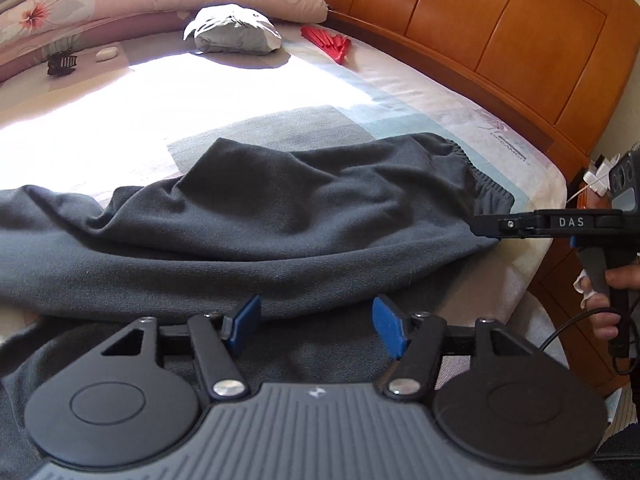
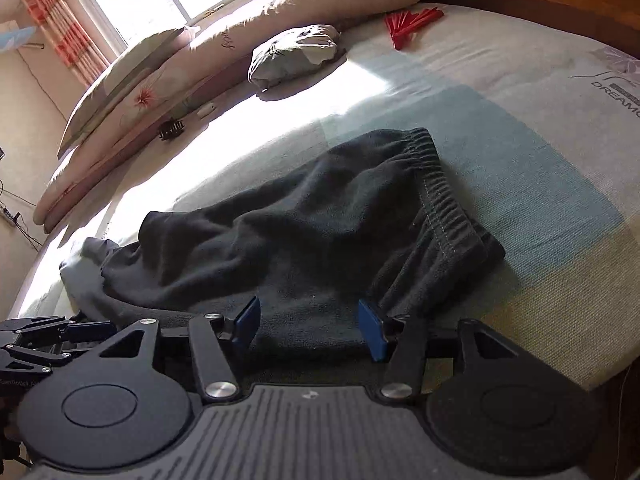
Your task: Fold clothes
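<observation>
Trousers (image 2: 320, 216) beneath spread fingers (image 2: 246, 322) (untouched)

We read "DAS" on the right gripper (image 1: 486, 226) — and "DREAM…", cut off, printed on the mattress (image 2: 560, 128) near its headboard-side edge.

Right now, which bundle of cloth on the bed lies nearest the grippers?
The dark grey trousers, spread just beyond both grippers; the pale folded bundle sits far off by the pillows.
</observation>
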{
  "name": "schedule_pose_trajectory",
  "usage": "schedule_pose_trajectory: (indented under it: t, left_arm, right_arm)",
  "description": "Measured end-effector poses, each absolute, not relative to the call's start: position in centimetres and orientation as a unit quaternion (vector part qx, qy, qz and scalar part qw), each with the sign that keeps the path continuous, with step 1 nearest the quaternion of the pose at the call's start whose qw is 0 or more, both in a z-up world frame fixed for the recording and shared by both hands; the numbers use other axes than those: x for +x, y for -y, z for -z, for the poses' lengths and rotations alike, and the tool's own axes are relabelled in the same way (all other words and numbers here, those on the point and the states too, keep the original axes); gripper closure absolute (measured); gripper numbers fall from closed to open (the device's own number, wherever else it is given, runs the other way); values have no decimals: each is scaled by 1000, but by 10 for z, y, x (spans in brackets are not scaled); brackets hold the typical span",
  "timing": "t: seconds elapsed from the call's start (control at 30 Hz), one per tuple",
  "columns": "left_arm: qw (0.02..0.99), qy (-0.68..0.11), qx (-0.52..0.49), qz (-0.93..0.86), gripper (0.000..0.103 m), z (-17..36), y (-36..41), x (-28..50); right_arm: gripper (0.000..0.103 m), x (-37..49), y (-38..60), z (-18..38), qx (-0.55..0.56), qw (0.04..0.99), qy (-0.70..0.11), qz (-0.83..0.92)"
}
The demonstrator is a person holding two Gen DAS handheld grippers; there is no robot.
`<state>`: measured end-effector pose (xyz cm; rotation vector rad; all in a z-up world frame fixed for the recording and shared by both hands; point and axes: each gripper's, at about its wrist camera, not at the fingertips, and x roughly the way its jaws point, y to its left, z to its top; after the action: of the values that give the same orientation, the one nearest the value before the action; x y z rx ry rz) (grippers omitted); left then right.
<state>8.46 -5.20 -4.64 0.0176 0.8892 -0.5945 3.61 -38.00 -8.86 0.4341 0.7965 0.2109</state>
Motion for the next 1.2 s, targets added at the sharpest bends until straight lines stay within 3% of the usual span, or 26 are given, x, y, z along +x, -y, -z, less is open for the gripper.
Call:
schedule_pose_trajectory:
  t: [0.37, 0.77, 1.2]
  left_arm:
    - [857, -442, -179, 194, 37, 74, -31, 96]
    - [814, -383, -418, 129, 34, 103, -130, 123]
    - [824, -326, -458, 71, 32, 114, -152, 171]
  right_arm:
    - [41, 22, 379, 69, 223, 900, -356, -120]
    - [36, 28, 366, 60, 223, 901, -348, -133]
    - [36, 34, 365, 62, 222, 900, -354, -123]
